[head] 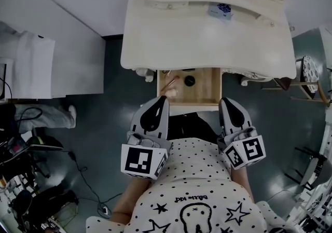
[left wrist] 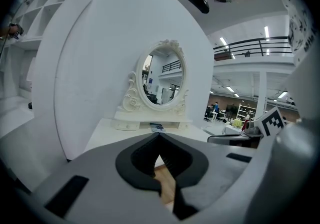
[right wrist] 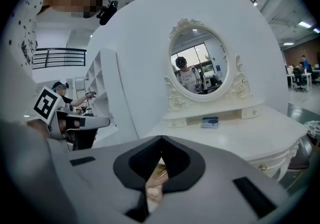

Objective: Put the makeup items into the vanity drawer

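Note:
The white vanity [head: 207, 45] has its wooden drawer [head: 205, 92] pulled open toward me. Inside lie a pinkish stick-like item [head: 169, 83], a pale item [head: 174, 93] and a black round compact [head: 190, 80]. A small blue-and-white box [head: 220, 10] sits on the vanity top, also seen as the box [right wrist: 210, 121] under the oval mirror [right wrist: 197, 66]. My left gripper [head: 164, 99] hovers shut over the drawer's front left corner, holding nothing. My right gripper [head: 224, 102] is shut and empty at the drawer's front right corner. Drawer wood [left wrist: 165, 178] shows through the left jaws.
A white desk [head: 31, 66] stands at the left, with cables and equipment [head: 26, 175] on the floor below it. A small side stand [head: 306, 73] is at the vanity's right. My polka-dot shirt [head: 197, 190] fills the bottom of the head view.

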`<state>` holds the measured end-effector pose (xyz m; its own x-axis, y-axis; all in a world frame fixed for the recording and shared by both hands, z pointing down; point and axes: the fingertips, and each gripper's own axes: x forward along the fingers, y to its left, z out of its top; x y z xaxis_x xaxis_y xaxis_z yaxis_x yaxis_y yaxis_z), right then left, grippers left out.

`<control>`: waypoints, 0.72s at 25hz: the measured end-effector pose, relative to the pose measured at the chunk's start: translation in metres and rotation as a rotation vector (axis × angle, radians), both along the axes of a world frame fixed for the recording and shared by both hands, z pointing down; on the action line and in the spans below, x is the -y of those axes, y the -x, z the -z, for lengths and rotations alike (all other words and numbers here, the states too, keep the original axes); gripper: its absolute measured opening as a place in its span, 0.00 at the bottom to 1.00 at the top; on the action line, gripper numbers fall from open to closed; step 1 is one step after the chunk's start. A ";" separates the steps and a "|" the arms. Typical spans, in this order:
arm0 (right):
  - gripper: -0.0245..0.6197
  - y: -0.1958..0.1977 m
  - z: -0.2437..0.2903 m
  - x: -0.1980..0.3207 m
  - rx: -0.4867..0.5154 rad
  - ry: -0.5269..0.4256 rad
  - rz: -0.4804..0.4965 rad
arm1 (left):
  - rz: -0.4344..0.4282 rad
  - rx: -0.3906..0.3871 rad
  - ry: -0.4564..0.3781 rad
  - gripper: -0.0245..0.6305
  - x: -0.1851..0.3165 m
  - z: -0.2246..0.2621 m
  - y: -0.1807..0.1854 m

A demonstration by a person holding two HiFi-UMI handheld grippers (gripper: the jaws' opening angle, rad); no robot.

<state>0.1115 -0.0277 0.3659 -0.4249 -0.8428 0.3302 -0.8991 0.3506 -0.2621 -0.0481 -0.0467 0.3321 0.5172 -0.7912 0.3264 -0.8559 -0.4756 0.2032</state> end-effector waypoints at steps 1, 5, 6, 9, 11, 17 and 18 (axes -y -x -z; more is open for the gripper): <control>0.05 0.000 0.003 -0.001 -0.003 -0.010 -0.004 | 0.002 -0.002 -0.004 0.03 0.000 0.001 0.001; 0.05 0.001 0.015 -0.003 0.001 -0.032 -0.005 | 0.018 -0.005 -0.017 0.03 -0.002 0.006 0.007; 0.05 0.002 0.016 -0.004 0.002 -0.034 -0.001 | 0.021 -0.004 -0.021 0.03 -0.003 0.007 0.008; 0.05 0.002 0.013 -0.003 0.007 -0.035 0.000 | 0.030 -0.002 -0.032 0.03 0.000 0.008 0.011; 0.05 0.004 0.013 -0.001 0.008 -0.042 0.002 | 0.039 -0.003 -0.042 0.03 0.000 0.010 0.014; 0.05 0.012 0.016 0.003 -0.012 -0.047 0.030 | 0.067 0.001 -0.050 0.03 0.000 0.016 0.024; 0.05 0.012 0.016 0.004 -0.012 -0.043 0.034 | 0.071 0.003 -0.049 0.03 0.001 0.016 0.025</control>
